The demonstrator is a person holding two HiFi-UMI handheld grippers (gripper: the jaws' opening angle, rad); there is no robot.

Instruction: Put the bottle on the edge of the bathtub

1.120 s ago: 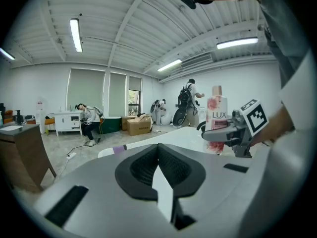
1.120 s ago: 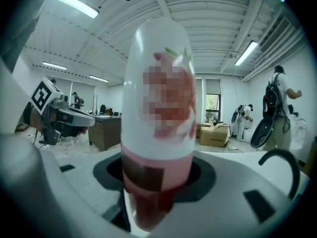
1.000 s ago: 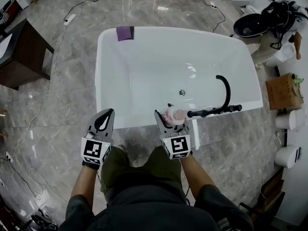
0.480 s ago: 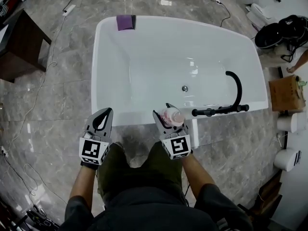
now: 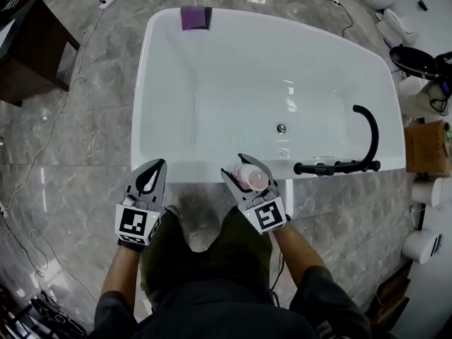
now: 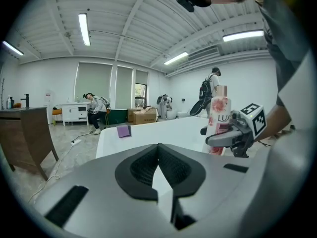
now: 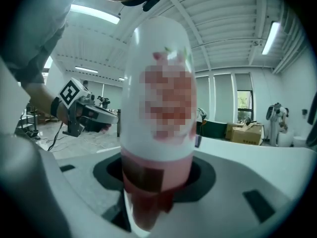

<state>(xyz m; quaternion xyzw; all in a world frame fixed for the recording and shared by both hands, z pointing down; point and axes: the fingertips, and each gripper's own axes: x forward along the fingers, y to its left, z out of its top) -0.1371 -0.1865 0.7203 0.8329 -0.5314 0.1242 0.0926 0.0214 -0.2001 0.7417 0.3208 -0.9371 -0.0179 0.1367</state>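
Observation:
A white-and-pink bottle (image 5: pixel 251 177) stands upright in my right gripper (image 5: pixel 246 169), which is shut on its lower body; it fills the right gripper view (image 7: pixel 157 108). It hovers over the near rim of the white bathtub (image 5: pixel 185 173), close to the black faucet (image 5: pixel 364 134). My left gripper (image 5: pixel 157 164) is shut and empty, just short of the same rim and to the left of the bottle. In the left gripper view its shut jaws (image 6: pixel 158 147) point across the tub (image 6: pixel 148 131), with the bottle (image 6: pixel 218 118) and the right gripper (image 6: pixel 233 134) at the right.
A purple pad (image 5: pixel 195 18) lies on the tub's far rim. A dark desk (image 5: pixel 28 55) stands at the left, a cardboard box (image 5: pixel 427 147) and white fixtures at the right. Cables trail over the grey marble floor (image 5: pixel 85 147). People stand in the background.
Both grippers have sunk toward the tub's near rim, the bottle still held upright in the right one. The tub has drawn nearer and larger in the head view.

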